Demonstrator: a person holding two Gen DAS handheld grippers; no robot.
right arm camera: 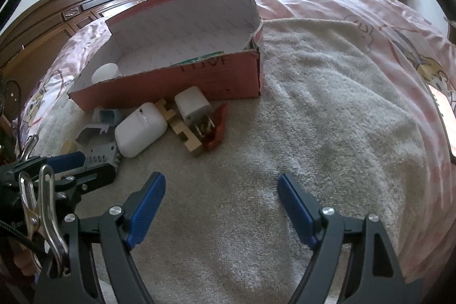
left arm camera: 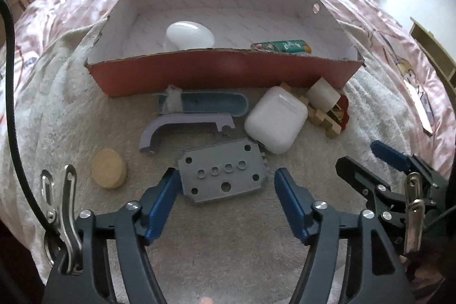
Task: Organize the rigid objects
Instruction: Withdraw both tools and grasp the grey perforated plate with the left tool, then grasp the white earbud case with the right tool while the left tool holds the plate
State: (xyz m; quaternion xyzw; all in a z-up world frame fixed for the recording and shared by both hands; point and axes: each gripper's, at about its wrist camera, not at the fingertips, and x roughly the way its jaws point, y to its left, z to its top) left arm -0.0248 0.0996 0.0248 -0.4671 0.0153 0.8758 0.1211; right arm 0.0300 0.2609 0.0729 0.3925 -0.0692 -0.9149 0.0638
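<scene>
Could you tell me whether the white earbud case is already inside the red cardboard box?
No, the white earbud case lies on the towel in front of the red cardboard box, outside its front wall.

So everything's laid out around the open red cardboard box (left arm camera: 228, 73) sitting on the cream terry towel (right arm camera: 313, 133) on the bed. In the box: a white egg-shaped bulb (left arm camera: 189, 36) toward its left, a small green printed tube (left arm camera: 280, 46) toward its right, against the near wall. Right in front of the box's near wall there's a blue oblong plastic tray (left arm camera: 205, 103), and nearer than that a lilac curved plastic bracket (left arm camera: 182, 130). Right of those, still in front of the box, a white rounded earbud case (left arm camera: 275, 124), then a white cube charger plug (right arm camera: 192, 104) on top of a wooden interlocking puzzle (right arm camera: 188, 138). Nearest of all, the grey perforated metal plate (left arm camera: 225, 175), with a round cork disc (left arm camera: 109, 167) to its left.
</scene>
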